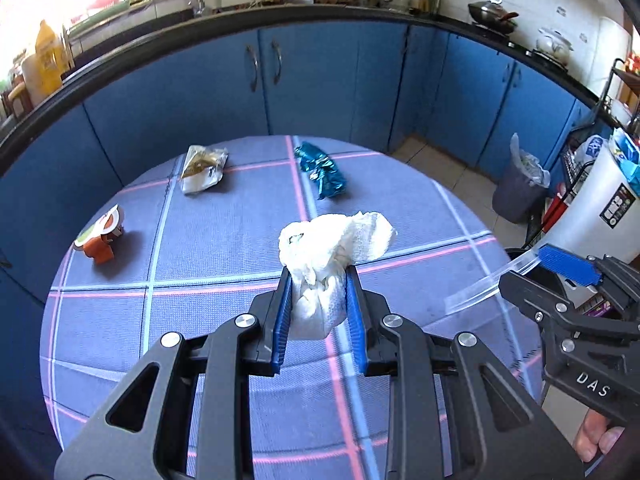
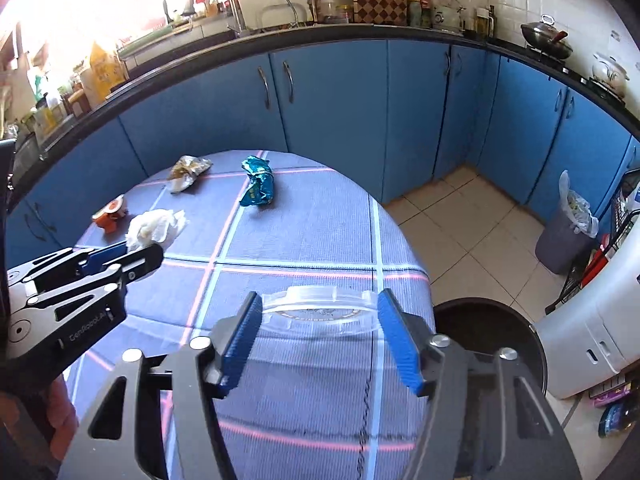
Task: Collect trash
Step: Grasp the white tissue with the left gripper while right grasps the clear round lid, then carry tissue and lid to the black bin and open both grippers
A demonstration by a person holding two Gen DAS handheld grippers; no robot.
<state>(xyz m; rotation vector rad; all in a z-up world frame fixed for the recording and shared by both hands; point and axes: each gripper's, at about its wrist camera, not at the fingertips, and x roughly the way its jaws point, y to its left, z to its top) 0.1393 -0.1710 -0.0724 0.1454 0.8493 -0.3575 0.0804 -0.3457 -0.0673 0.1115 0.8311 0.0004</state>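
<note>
My left gripper (image 1: 318, 276) is shut on a crumpled white paper towel (image 1: 332, 252) and holds it above the blue checked table (image 1: 224, 240). It also shows in the right wrist view (image 2: 154, 226). My right gripper (image 2: 320, 308) is shut on a clear plastic lid (image 2: 320, 310), held near the table's right edge beside a black bin (image 2: 492, 328). The lid also shows in the left wrist view (image 1: 484, 284). On the table lie a teal foil wrapper (image 1: 322, 170), a beige snack wrapper (image 1: 202, 168) and an orange cup (image 1: 102, 236).
Blue kitchen cabinets (image 1: 312, 80) curve behind the table. A grey bin with a plastic liner (image 2: 568, 232) stands on the tiled floor at right. A white appliance (image 2: 600, 320) stands at the far right.
</note>
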